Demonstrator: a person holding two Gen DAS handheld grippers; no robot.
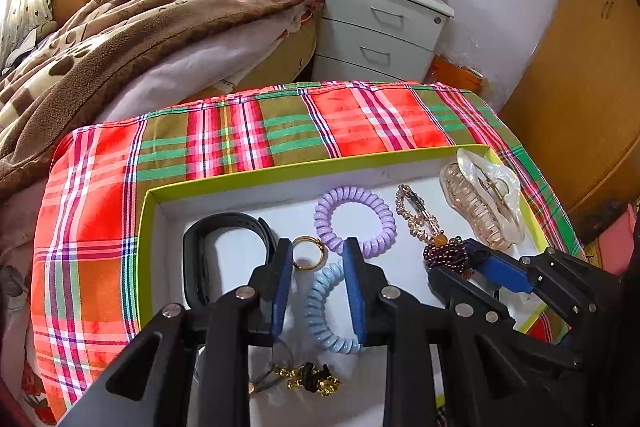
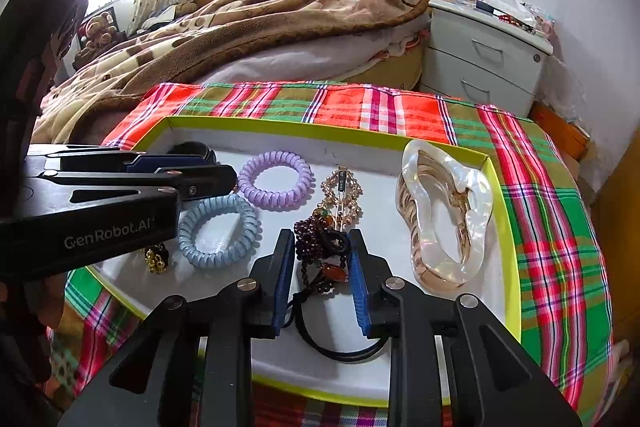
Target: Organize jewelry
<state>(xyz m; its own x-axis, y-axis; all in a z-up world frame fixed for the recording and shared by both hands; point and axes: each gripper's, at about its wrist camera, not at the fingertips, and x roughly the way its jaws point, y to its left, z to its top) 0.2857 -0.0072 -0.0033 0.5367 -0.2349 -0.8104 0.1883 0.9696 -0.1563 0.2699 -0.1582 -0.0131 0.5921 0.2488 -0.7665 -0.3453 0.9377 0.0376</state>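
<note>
Two pairs of tongs hang over a white tray on a plaid-covered desk. The left tongs stand part open, pressing on nothing, a blue coil hair tie between the pads and a gold ring near their tips. The right tongs, also part open, straddle a dark bead bracelet untouched. Toward the tray's far edge lie a purple coil tie, a gold hairpin and, at its right corner, a clear claw clip.

You have glossy plastic coil hair ties, lilac and pale blue; a translucent, pearly claw clip; a shiny gold-coloured metal ring; matt white tray; woven plaid cloth.
</note>
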